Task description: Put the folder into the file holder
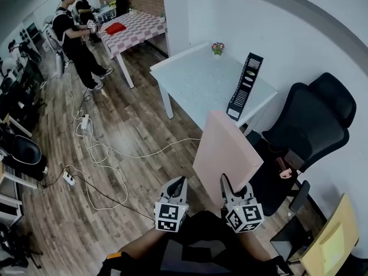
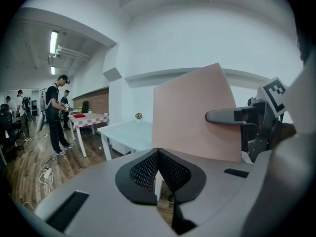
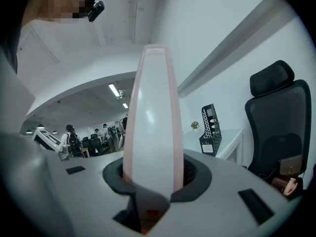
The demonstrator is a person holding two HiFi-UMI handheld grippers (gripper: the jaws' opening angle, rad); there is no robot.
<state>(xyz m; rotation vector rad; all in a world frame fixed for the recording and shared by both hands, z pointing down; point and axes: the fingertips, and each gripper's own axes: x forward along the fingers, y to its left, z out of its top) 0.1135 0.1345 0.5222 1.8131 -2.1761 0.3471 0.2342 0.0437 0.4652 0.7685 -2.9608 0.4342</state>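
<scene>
the right gripper (image 1: 227, 184) clamps the bottom edge of a pink folder (image 1: 224, 151), its jaws pressed on either side of the spine. the folder stands upright in the air, above the wooden floor and just short of a white table (image 1: 195, 82). a black mesh file holder (image 1: 245, 85) stands near the table's right edge, apart from the folder. the left gripper (image 1: 179, 181) sits beside the right one, jaws drawn together and holding nothing. a black office chair (image 1: 313, 125) stands right of the table.
</scene>
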